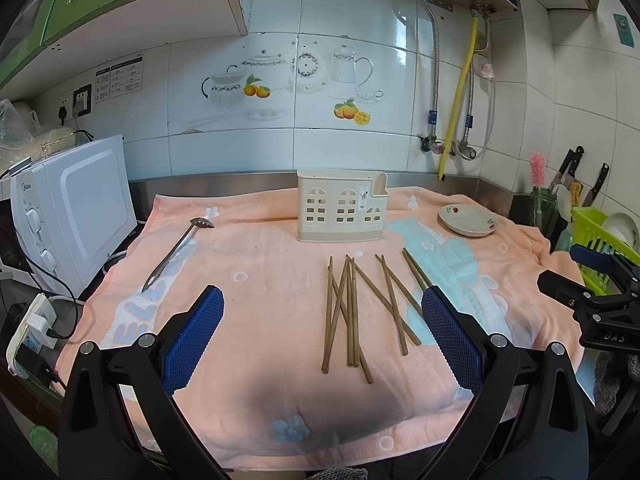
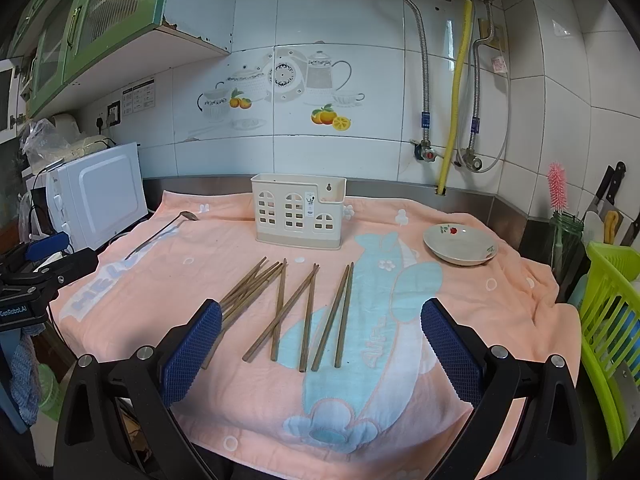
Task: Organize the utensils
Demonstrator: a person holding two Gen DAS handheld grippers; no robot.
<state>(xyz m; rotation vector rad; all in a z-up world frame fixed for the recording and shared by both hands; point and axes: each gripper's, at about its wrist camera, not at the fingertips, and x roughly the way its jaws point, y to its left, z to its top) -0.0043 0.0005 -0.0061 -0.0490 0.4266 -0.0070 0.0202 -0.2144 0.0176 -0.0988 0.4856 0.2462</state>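
Several brown wooden chopsticks lie scattered on a pink towel; they also show in the right wrist view. A cream utensil holder stands upright at the back, also seen from the right wrist. A metal spoon lies at the left on the towel, also seen from the right wrist. My left gripper is open and empty above the towel's near side. My right gripper is open and empty, hovering short of the chopsticks.
A small cream bowl sits at the back right. A white microwave stands at the left. A green dish rack, a jar with a pink brush and knives are at the right. A tiled wall with pipes is behind.
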